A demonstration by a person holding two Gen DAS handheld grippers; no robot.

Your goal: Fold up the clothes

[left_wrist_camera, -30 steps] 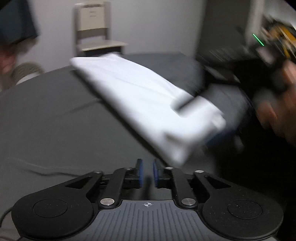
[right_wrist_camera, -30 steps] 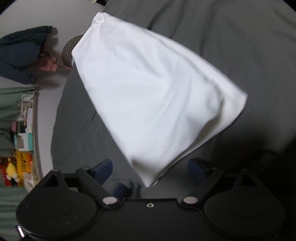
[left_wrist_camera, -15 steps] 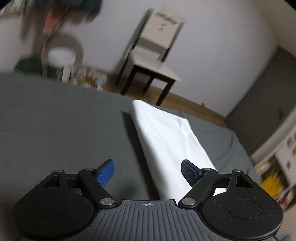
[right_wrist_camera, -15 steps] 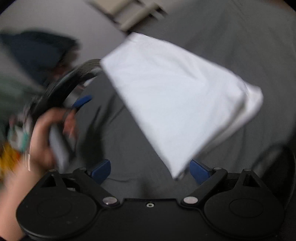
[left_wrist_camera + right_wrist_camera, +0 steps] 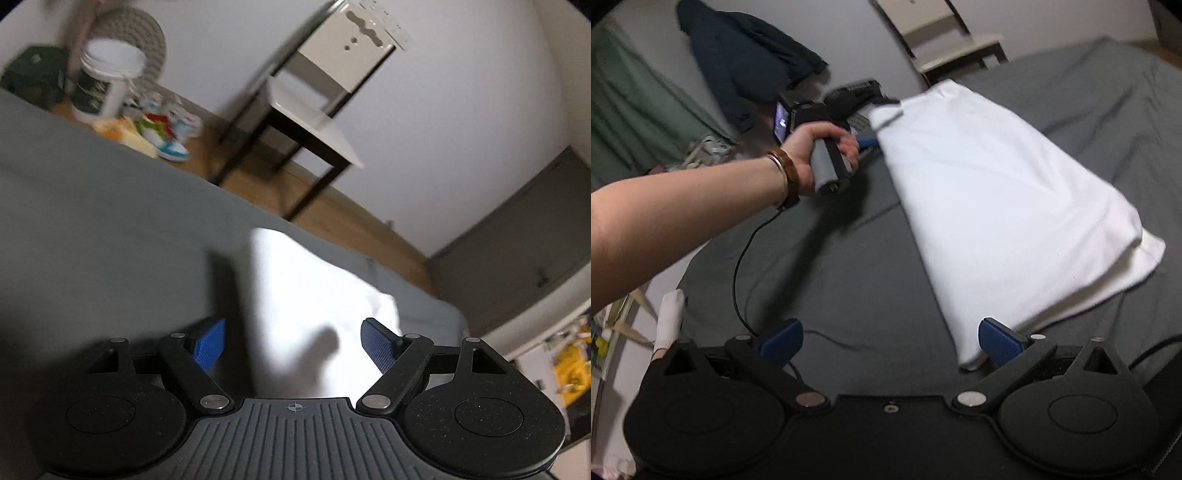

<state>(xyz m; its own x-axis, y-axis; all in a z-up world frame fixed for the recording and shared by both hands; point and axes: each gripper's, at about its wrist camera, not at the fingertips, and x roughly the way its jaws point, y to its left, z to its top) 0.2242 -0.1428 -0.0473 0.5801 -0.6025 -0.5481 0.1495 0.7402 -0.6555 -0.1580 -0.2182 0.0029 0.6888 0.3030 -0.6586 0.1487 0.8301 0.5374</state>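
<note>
A folded white cloth garment (image 5: pixel 997 206) lies on the dark grey bed sheet (image 5: pixel 849 280), its far end near the bed's far edge; left gripper (image 5: pixel 293 341) and right gripper (image 5: pixel 890 338) jaws are apart, holding nothing

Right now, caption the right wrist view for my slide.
Open right gripper at the folded white cloth's near corner; left gripper at its far end.

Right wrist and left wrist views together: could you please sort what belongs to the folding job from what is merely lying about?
Belongs to the job:
- white folded garment on the grey bedsheet
- left gripper, open, at the garment's end
- right gripper, open, at its near corner

Just lying about:
- chair
- dark jacket on the wall
- sneakers on the floor
- white tub
</note>
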